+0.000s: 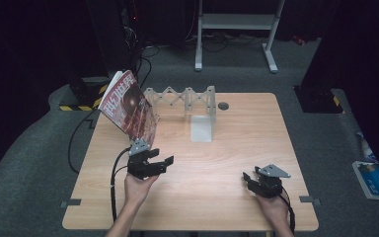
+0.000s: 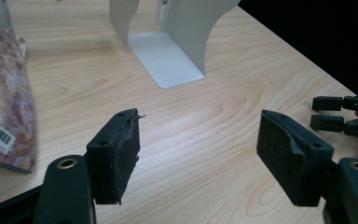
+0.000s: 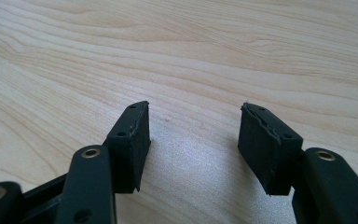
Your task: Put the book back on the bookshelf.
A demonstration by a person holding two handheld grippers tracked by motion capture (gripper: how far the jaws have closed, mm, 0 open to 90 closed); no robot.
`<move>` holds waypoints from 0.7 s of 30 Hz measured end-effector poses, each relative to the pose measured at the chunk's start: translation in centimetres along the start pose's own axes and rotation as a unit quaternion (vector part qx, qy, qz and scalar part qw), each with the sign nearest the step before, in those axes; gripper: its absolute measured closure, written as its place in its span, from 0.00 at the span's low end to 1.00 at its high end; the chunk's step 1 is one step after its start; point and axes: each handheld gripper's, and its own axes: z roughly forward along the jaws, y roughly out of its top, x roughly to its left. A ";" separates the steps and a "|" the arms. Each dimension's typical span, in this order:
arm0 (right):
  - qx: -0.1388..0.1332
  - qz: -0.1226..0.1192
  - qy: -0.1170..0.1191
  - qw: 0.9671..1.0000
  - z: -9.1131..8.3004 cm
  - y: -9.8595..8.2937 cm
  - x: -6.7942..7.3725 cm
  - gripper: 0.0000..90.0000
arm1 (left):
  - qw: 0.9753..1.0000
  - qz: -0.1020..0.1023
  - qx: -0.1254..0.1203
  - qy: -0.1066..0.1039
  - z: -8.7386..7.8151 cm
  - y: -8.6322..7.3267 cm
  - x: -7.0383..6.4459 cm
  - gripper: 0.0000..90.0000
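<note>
Magazine standing near the open left gripper

The left gripper (image 1: 159,159) is hovering with its jaws spread wide and gripping nothing, just beside the magazine (image 1: 130,104), which is standing tilted near the table's (image 1: 237,148) left edge, left of the white bookend (image 1: 202,124). The right gripper (image 1: 251,178) is resting low over bare wood, jaws likewise spread and empty

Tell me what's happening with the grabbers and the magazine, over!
Left gripper open, empty. Right gripper open, empty, low over table. Magazine tilted upright, ungripped. White bookend beside it, nothing blocking.
</note>
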 end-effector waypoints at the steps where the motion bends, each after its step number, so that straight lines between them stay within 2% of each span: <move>1: 0.000 0.000 0.000 1.000 0.0 0.0 0.0 0.48 | 1.000 0.006 0.006 0.000 0.3 -0.1 -0.1 0.33; 7: 0.000 0.000 0.000 1.000 0.0 0.0 0.0 0.48 | 1.000 0.012 0.019 -0.008 1.6 -0.7 -0.6 0.32; 11: 0.001 0.000 0.001 1.000 0.0 0.0 0.0 0.48 | 1.000 0.005 0.022 -0.012 2.3 -1.1 -0.7 0.32; 15: 0.002 0.000 0.001 1.000 0.0 0.0 0.0 0.49 | 1.000 0.011 0.023 -0.009 2.8 -1.3 -1.0 0.32; 19: 0.003 -0.001 0.001 1.000 0.0 0.1 0.0 0.49 | 0.999 0.008 0.032 -0.012 3.4 -1.5 -1.0 0.31; 21: 0.004 -0.001 0.001 1.000 0.0 0.1 0.0 0.49 | 0.999 0.015 0.040 -0.012 3.8 -1.6 -1.0 0.31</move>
